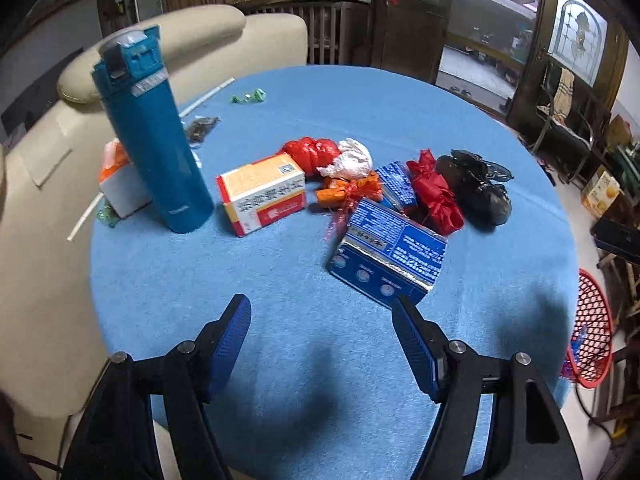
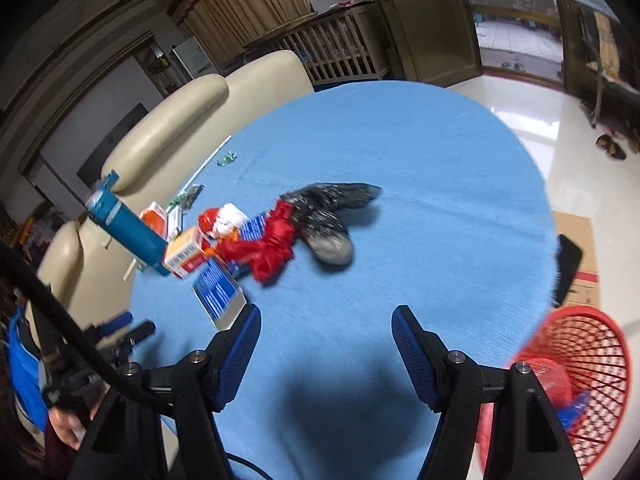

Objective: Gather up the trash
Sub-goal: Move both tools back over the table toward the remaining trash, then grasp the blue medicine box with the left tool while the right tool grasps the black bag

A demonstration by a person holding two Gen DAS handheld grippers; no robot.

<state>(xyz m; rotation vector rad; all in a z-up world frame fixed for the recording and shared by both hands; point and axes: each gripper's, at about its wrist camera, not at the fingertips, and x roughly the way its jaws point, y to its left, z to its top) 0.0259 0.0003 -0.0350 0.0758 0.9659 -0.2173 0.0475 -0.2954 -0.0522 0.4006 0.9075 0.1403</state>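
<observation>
Left wrist view: left hand-held gripper [image 1: 322, 316] apart, empty, above blue tabletop [image 1: 240, 264]; trash heap mid-table, dark blue box [image 1: 388, 252] nearest, long axis slanting down-right, orange-white box [image 1: 262, 194] beside upright teal bottle [image 1: 154, 136]. Right wrist view: right hand-held gripper [image 2: 326, 326] apart, empty; black bag [image 2: 330, 216] stretched toward upper right; red mesh basket [image 2: 576, 380] seen more fully, off tabletop's lower right.

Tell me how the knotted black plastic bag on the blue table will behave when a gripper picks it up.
The black bag looks thin and crumpled, so it will probably squash between the pads and hang limp. It seems light for its bulk. Its glossy film may slip, so gripping the bunched knot looks safer.
</observation>
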